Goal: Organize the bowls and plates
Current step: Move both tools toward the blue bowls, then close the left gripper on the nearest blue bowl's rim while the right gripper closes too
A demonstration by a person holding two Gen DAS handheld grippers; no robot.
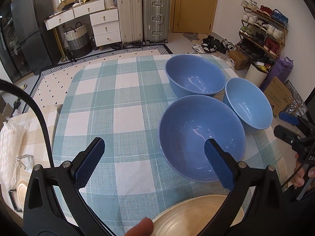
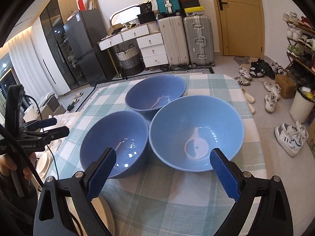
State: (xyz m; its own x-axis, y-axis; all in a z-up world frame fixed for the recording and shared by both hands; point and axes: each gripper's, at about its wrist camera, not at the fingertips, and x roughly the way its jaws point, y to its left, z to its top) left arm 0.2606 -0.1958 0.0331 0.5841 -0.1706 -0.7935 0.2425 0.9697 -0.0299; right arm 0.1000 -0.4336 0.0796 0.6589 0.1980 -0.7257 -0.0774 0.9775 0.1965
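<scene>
While both grippers hung above the checked cloth, the scene ran left to right like this:

Left edge of table: the tablecloth [image 1: 126,118] ended beside a beige-checked surface, where a cream plate [image 1: 21,188] lay low at the left of the left wrist view.

Left gripper: the left gripper [image 1: 154,157] had its jaws wide apart and held nothing; its left finger was over bare cloth, its right finger over the near bowl's rim.

Open room, left half: a broad stretch of cloth ahead of the left finger carried no dishes as far as the far edge.

Cream plate at near edge: a ridged cream dish [image 1: 189,216] sat under the left gripper at the table's near edge, a fingertip [image 1: 140,228] touching or just beside its rim.

Near bowl: a blue bowl [image 1: 200,135] stood upright on the cloth.

Far bowl: a second blue bowl [image 1: 195,74] stood behind it, near the table's far edge.

Right bowl: a third blue bowl [image 1: 248,106] stood close to the right edge; the three were bunched, touching or nearly so.

Right gripper: the right gripper [image 2: 162,167] had its jaws wide apart and empty, fingers framing the two nearer bowls from the near side.

Open room, right: bare cloth lay between the bowls and the near edge in the right wrist view; beyond the right edge was floor with scattered shoes [image 2: 271,98].
</scene>
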